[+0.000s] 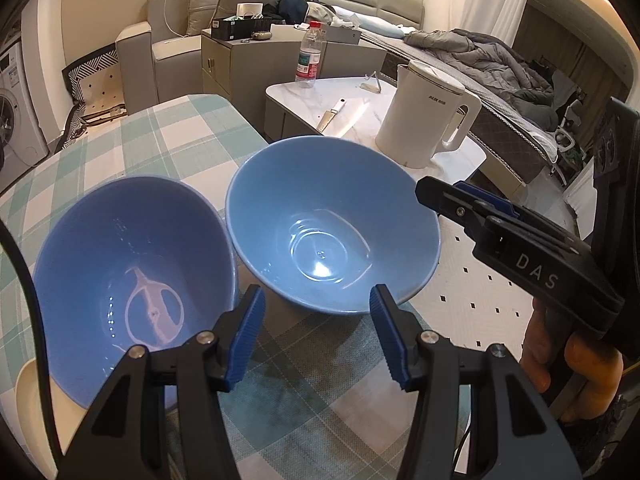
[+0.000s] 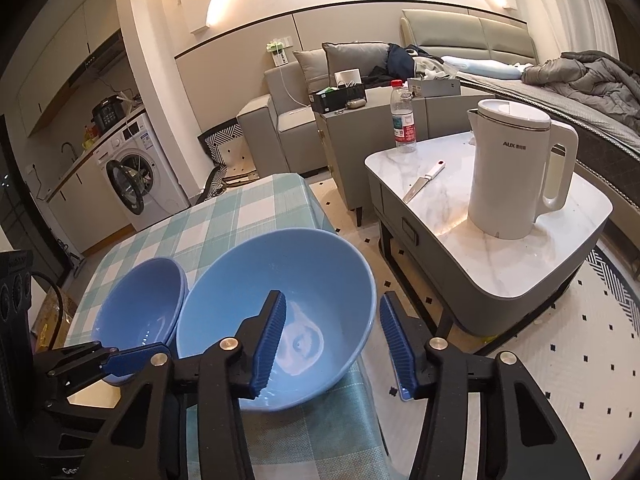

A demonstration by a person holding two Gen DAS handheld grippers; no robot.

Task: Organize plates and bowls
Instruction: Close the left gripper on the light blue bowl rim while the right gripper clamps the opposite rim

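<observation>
Across the lower half of both views lies a checked tablecloth point(image 1: 160, 136), carrying two blue bowls side by side. The lighter bowl point(image 1: 332, 224) sits centre frame, the darker bowl point(image 1: 132, 264) lower left, rims touching. At upper right, a white kettle point(image 2: 516, 176) stands on a marble side table point(image 2: 568, 240). The right gripper point(image 2: 332, 344) straddles the lighter bowl's near rim, pads spread, not pressing. The left gripper point(image 1: 316, 340) hangs spread before the bowls, pinching nothing.

White kettle point(image 2: 516, 172), knife point(image 2: 424, 178), water bottle point(image 2: 403, 118), washing machine point(image 2: 136, 176)
</observation>
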